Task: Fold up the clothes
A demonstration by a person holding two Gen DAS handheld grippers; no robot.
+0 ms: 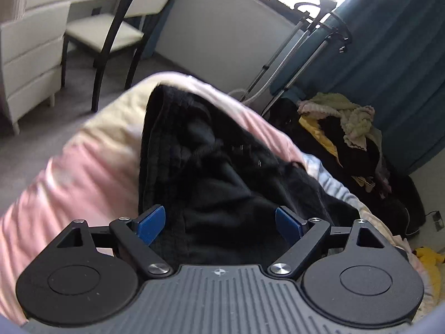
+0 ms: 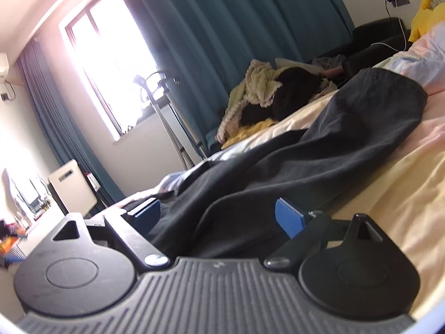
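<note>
Black garment (image 1: 211, 167) sprawls across the frame's centre on the pink-and-cream bedding (image 1: 69, 172); left gripper (image 1: 219, 222) and right gripper (image 2: 217, 217) both gape wide, fabric between their blue pads (image 1: 151, 224), nothing clamped.

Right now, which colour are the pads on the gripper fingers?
Blue. The pads of the left gripper show it best, in the left wrist view.

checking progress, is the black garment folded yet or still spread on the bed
Not neatly folded: the black garment lies long and rumpled across the bed, bunched in loose creases in the left wrist view.
</note>
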